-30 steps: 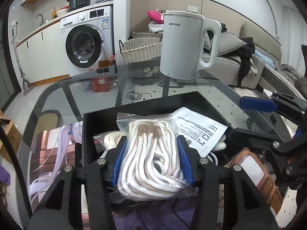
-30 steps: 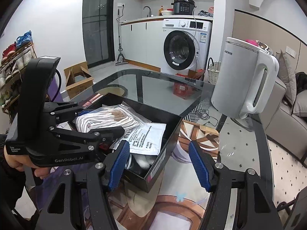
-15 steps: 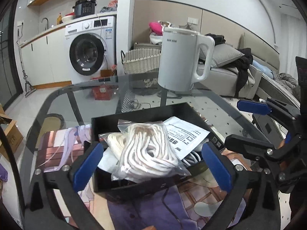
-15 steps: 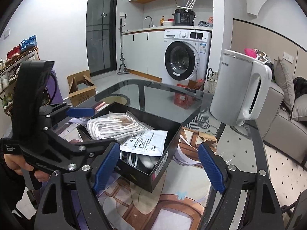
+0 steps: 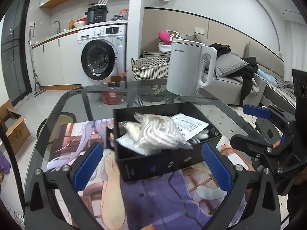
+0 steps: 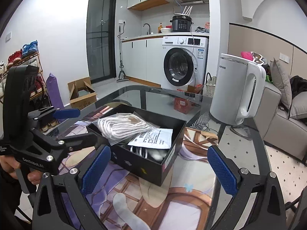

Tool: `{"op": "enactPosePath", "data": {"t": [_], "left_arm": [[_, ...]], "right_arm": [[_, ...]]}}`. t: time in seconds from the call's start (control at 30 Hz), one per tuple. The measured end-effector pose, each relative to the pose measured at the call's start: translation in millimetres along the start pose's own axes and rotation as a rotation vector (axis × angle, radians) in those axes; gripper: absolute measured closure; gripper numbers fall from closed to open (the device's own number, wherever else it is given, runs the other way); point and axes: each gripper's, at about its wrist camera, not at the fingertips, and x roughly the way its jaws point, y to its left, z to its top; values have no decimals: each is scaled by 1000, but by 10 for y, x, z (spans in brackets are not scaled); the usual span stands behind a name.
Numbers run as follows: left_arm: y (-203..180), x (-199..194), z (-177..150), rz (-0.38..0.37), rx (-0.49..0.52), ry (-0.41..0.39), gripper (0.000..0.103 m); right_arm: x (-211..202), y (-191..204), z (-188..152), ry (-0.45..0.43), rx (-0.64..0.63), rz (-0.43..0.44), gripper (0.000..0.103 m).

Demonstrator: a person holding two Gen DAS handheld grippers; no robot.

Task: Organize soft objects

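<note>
A clear bag of white rope [image 5: 157, 134] lies in an open black box [image 5: 165, 163] on the glass table, beside a printed white packet [image 5: 189, 124]. My left gripper [image 5: 151, 167] is open and empty, held back from the box's near wall. My right gripper [image 6: 158, 169] is open and empty, short of the box [image 6: 153, 169]. The rope bag [image 6: 122, 126] and packet [image 6: 151, 139] also show in the right wrist view, with white cable partly hidden under them. Each gripper shows in the other's view: the right one [image 5: 255, 126] and the left one [image 6: 74, 124].
A white electric kettle [image 5: 189, 69] stands on the table behind the box. A printed mat [image 5: 153, 201] covers the near part of the glass table [image 5: 86, 99]. A washing machine [image 6: 182, 65], wicker basket [image 5: 151, 71], cardboard box [image 6: 82, 95] and sofa stand around.
My left gripper let go of the rope bag, opened wide and drew back from the box. The bag now rests in the box. My right gripper also pulled back and up.
</note>
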Motion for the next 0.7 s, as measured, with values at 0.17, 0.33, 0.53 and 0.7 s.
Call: {"op": "enactPosePath", "data": {"t": [0.17, 0.33, 0.53, 0.7], "left_arm": [[122, -55, -149, 25, -40, -13, 0], [155, -50, -236, 40, -44, -19, 0], [134, -13, -275, 60, -32, -47, 0], [142, 3, -318, 80, -35, -77, 0]], "right_arm": [[12, 50, -103, -16, 26, 9, 1], [45, 112, -189, -34, 31, 10, 1], [84, 148, -261, -63, 29, 7, 1], [65, 175, -267, -87, 26, 12, 1]]}}
